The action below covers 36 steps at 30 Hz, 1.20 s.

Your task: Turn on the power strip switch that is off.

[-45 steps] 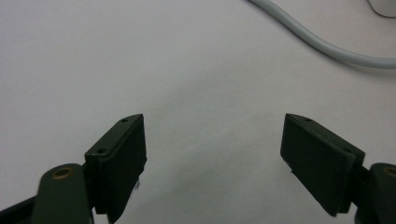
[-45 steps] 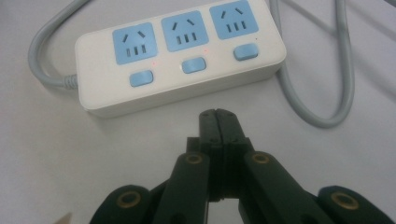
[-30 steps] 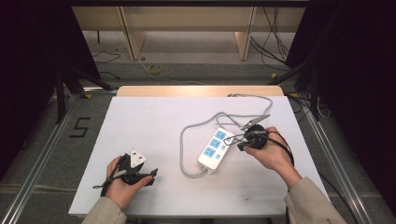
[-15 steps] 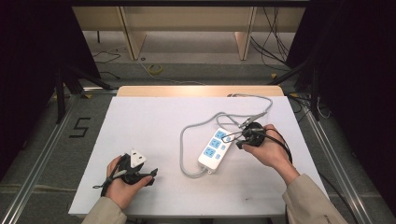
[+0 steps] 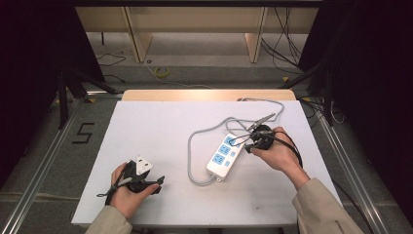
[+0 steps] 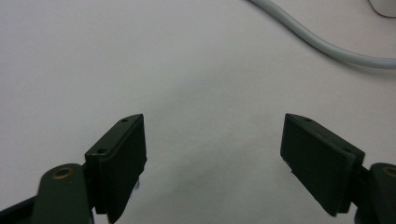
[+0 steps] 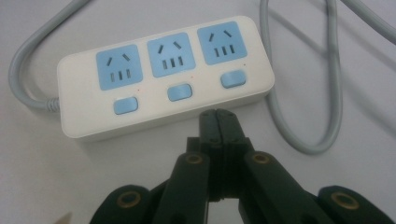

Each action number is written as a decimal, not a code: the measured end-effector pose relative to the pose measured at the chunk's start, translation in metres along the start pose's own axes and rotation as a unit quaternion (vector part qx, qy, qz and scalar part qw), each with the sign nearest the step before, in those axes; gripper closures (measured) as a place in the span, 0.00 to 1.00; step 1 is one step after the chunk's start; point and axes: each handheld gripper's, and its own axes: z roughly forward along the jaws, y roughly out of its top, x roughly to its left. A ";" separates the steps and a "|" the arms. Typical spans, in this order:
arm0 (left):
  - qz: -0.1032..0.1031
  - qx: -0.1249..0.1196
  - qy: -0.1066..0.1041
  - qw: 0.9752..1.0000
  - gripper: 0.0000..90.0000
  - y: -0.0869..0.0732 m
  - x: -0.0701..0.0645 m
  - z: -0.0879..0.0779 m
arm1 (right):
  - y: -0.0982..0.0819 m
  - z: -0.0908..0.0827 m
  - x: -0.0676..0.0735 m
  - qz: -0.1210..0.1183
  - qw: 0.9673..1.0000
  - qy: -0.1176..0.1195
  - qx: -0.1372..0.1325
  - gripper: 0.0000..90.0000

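The power strip point(image 5: 224, 156) is lying flat on the white desk point(image 5: 160, 126), right of the middle, with its long axis running at a slant from near the person toward the far right in the high view. In the right gripper view the power strip point(image 7: 163, 74) is showing its top face: a white body with three blue socket panels in a row and a small blue switch under each one. Its grey cable point(image 5: 204, 131) is leaving the near end of the strip, looping out to the left across the desk, then bending back past the far end toward the desk's far right edge, where it is running off. In the right gripper view a loop of this cable point(image 7: 327, 93) is lying on the desk just beside the strip's end.

The right tongs point(image 7: 218, 116) are pressed fully together with nothing between them, and their tip is sitting just beside the strip's long side on the switch side; whether it is touching the casing cannot be told. In the high view the right tongs point(image 5: 249, 145) are lying in the person's right hand point(image 5: 275, 153), next to the far half of the strip.

The left tongs point(image 6: 212, 158) are standing wide, holding nothing, over bare desk. In the high view the left hand point(image 5: 129, 192) is resting near the front left of the desk, well apart from the strip.
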 end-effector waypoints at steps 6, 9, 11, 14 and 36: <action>0.001 0.001 0.000 1.000 0.25 0.000 0.000 0.000 | 0.004 0.002 -0.001 -0.001 1.000 0.000 0.005 1.00; 0.001 0.001 0.000 1.000 0.25 0.000 0.000 0.000 | 0.006 0.002 -0.002 -0.002 1.000 -0.002 0.005 1.00; 0.002 0.002 0.000 1.000 0.25 0.000 0.000 0.000 | 0.007 0.002 -0.002 -0.002 1.000 -0.002 0.006 1.00; 0.000 0.000 0.001 1.000 0.25 0.000 0.000 0.000 | 0.008 0.003 -0.003 -0.002 1.000 -0.002 0.007 1.00; 0.002 0.001 0.000 1.000 0.25 0.000 0.000 0.000 | 0.022 0.012 -0.005 -0.004 1.000 -0.005 0.014 1.00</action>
